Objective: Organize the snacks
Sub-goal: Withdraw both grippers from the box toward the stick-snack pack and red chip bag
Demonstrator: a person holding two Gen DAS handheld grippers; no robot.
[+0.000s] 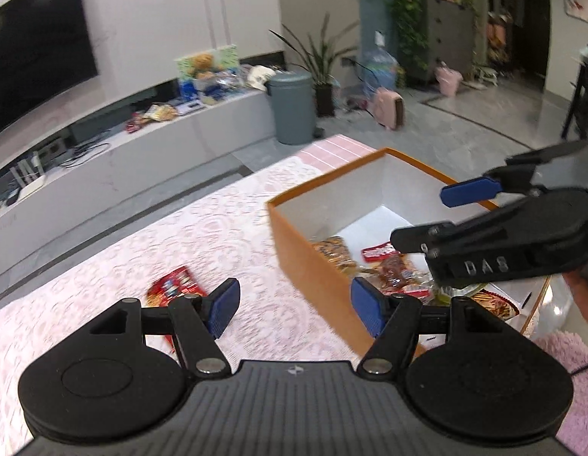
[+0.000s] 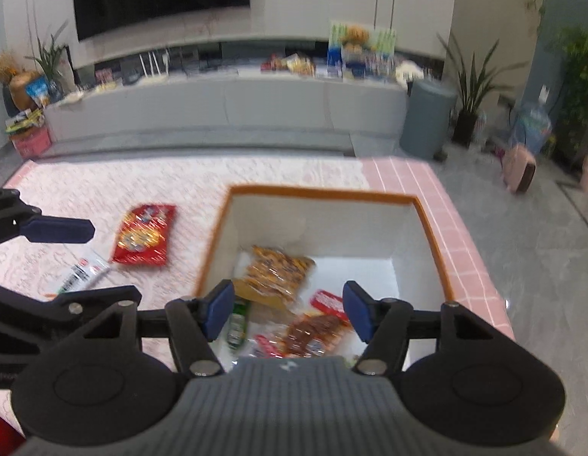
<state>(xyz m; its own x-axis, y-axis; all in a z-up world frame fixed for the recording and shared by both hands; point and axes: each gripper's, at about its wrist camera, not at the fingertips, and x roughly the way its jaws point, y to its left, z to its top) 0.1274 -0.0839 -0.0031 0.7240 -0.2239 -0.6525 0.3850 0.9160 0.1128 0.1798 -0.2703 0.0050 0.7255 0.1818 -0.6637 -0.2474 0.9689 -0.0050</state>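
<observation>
Both grippers empty over the snack box

Left of the orange box, a red snack bag and a white tube lie on the pink surface. The left gripper stands wide, holding nothing. Over the box, the right gripper is open and empty, above several snack packets inside.

dark wall-mounted tv, long grey low cabinet, grey bin, potted plants, glossy grey floor
</observation>
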